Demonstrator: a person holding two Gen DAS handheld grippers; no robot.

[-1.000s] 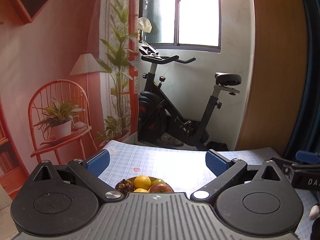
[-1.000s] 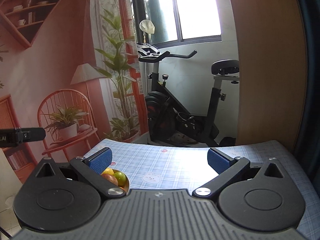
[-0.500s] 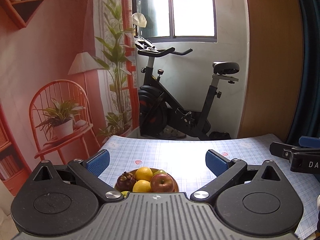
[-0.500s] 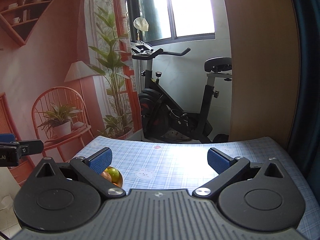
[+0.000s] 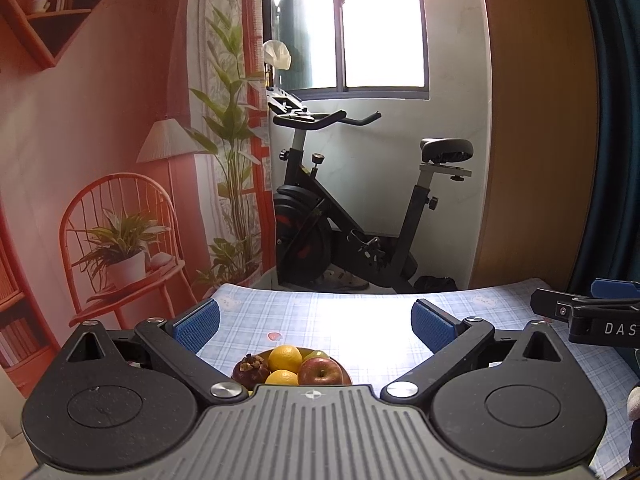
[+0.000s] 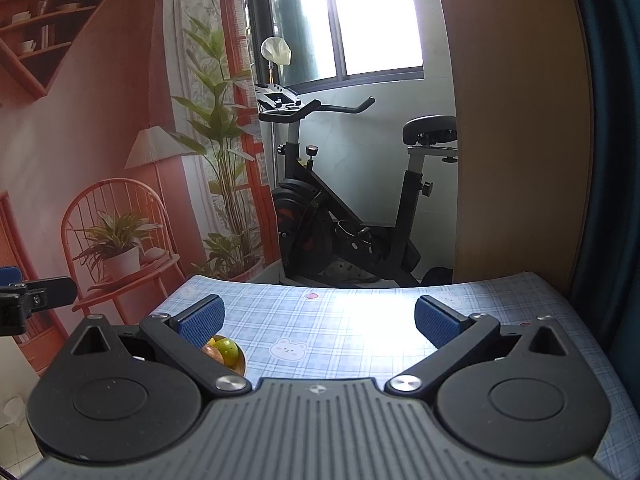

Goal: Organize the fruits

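Note:
A brown bowl (image 5: 345, 372) of fruit sits on the table just below my left gripper (image 5: 316, 325), which is open and empty. In the bowl I see a red apple (image 5: 320, 371), two oranges (image 5: 285, 357), a dark mangosteen (image 5: 250, 369) and a green fruit behind them. In the right wrist view the same bowl (image 6: 240, 364) shows at the lower left, partly hidden by the left finger, with a green-yellow fruit (image 6: 225, 347) on top. My right gripper (image 6: 319, 320) is open and empty above bare tablecloth. The right gripper's tip (image 5: 576, 312) shows at the left view's right edge.
The table carries a blue plaid cloth (image 6: 344, 332) with bear prints. Beyond its far edge stands an exercise bike (image 5: 360, 216) under a window. A wall mural with a chair and plants is on the left, a wooden panel (image 5: 536, 120) and dark curtain on the right.
Both cameras have tilted down and drawn back a little; more of the fruit bowl shows under the left gripper. Both grippers stay open.

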